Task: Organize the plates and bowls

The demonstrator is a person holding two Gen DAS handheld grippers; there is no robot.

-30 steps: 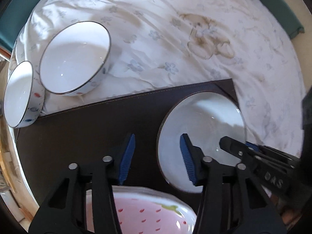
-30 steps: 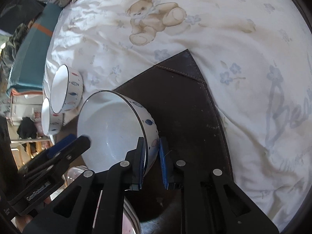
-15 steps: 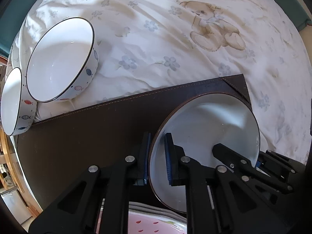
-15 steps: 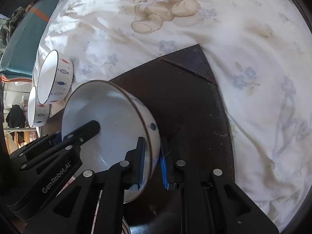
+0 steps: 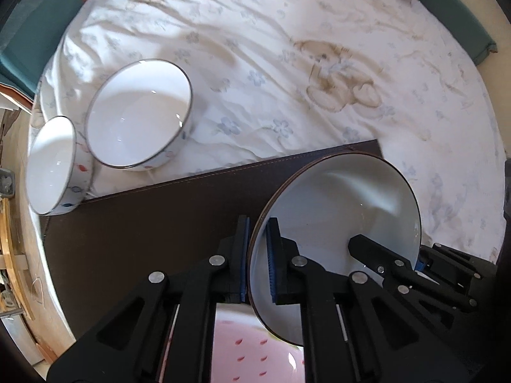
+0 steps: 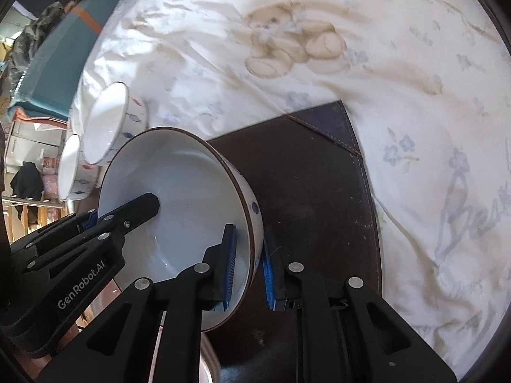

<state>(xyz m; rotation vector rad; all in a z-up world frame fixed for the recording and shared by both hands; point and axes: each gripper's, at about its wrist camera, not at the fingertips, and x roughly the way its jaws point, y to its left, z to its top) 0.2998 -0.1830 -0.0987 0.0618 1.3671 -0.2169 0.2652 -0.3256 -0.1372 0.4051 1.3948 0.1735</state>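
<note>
Left gripper [image 5: 258,255] is clamped on the near rim of the large white brown-rimmed ceramic bowl [image 5: 338,210], and the right gripper [image 6: 249,265] pinches the opposite wall. The bowl hangs tilted between them over the dark brown leather mat [image 5: 153,217]. Beyond the mat, two smaller white patterned bowls [image 5: 140,115] rest on the teddy-print white sheet [image 5: 287,63].

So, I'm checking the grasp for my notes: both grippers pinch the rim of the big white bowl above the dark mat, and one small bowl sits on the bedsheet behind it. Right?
Not quite: two small bowls sit on the bedsheet, side by side, as the left wrist view shows. The rest holds: the left gripper and right gripper both pinch the big white bowl above the dark mat.
</note>
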